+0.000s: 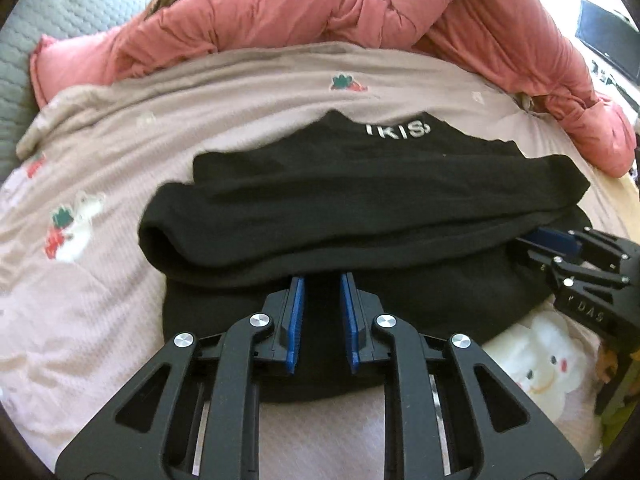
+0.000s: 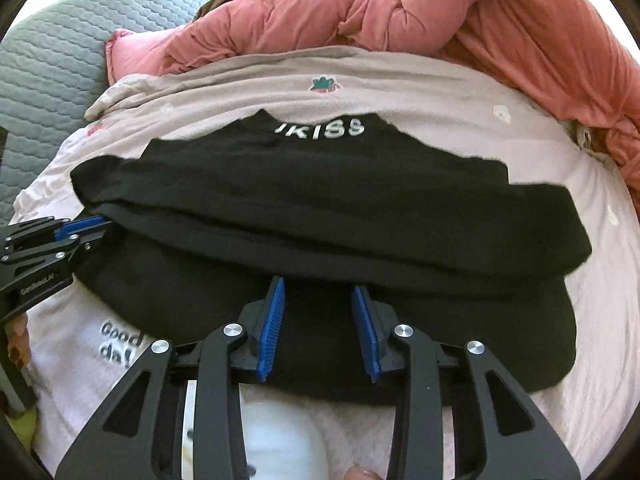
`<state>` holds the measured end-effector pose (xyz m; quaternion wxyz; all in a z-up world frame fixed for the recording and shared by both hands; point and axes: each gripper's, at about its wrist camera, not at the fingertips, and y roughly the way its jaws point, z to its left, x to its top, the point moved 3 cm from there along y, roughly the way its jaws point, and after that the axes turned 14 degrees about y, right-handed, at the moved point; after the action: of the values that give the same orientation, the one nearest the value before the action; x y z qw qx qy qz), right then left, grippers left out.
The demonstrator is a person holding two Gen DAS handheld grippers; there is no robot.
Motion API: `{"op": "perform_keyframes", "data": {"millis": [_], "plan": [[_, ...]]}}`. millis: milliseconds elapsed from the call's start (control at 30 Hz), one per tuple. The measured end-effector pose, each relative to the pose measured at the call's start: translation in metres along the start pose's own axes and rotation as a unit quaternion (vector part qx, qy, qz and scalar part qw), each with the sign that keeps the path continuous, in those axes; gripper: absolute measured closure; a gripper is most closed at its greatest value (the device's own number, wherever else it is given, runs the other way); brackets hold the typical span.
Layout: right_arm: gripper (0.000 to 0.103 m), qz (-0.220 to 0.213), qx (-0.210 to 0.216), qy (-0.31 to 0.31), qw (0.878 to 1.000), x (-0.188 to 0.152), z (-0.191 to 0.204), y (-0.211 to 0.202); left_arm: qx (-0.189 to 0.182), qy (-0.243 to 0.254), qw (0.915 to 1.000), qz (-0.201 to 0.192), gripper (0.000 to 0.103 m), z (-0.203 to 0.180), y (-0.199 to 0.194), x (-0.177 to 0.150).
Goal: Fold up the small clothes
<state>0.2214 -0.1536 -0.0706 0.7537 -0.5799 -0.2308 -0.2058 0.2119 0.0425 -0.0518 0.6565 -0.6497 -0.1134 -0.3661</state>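
Observation:
A small black garment with white letters at its collar lies folded over itself on a pale pink printed blanket; it also shows in the right wrist view. My left gripper is open, its blue pads over the garment's near layer, just below the folded edge. My right gripper is open too, its blue pads over the near layer below the fold. Each gripper shows in the other's view: the right one at the garment's right side, the left one at its left side.
A bunched salmon-pink quilt lies behind the garment along the far edge. A grey quilted cover is at the far left. The blanket carries white bear and strawberry prints. A dark screen sits far right.

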Motion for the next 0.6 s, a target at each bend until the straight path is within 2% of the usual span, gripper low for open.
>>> {"op": "perform_keyframes", "data": {"millis": [167,433,533,600], "plan": [[0.07,-0.004,-0.006,0.001,1.0,0.018,-0.003,0.01,0.014,-0.006,0.9999,-0.007,0.089,0.01,0.007,0.01],[0.07,0.006,-0.017,-0.005,1.0,0.049,-0.002,0.034,0.01,-0.049,0.9986,0.017,0.085,0.033,0.031,0.031],[0.07,0.004,-0.018,0.006,1.0,0.065,-0.002,0.042,-0.003,-0.085,0.9957,0.035,0.075,0.045,0.042,0.043],[0.07,0.002,-0.018,0.015,1.0,0.075,-0.003,0.045,-0.018,-0.109,0.9937,0.019,0.072,0.051,0.041,0.049]]}}
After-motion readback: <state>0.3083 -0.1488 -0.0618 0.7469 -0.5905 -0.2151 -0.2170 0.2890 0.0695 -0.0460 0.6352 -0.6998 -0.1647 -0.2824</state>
